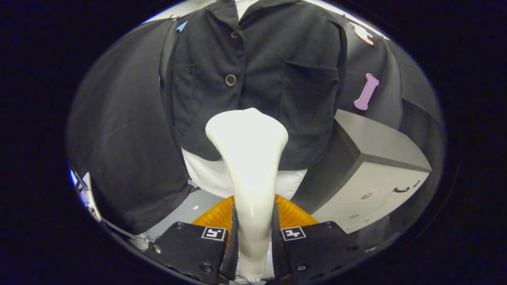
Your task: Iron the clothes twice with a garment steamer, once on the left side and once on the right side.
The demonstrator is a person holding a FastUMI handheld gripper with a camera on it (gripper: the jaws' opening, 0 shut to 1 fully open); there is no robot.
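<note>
Garment steamer (248,166) — clamped in gripper (253,233) — points lengthwise ahead at jacket (257,79)

Cloth ahead, gloss in the grip

Glossy smooth plastic steamer (247,158) between the fingers; beyond it a matt, finely ribbed cloth jacket (257,71).

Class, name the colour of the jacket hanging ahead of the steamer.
Black, seen in the gripper view: jacket, beyond the steamer clamped in the gripper.

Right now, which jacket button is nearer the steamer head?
The lower button, ringed, sits just above the steamer head held in the gripper; the upper button is near the collar.
</note>
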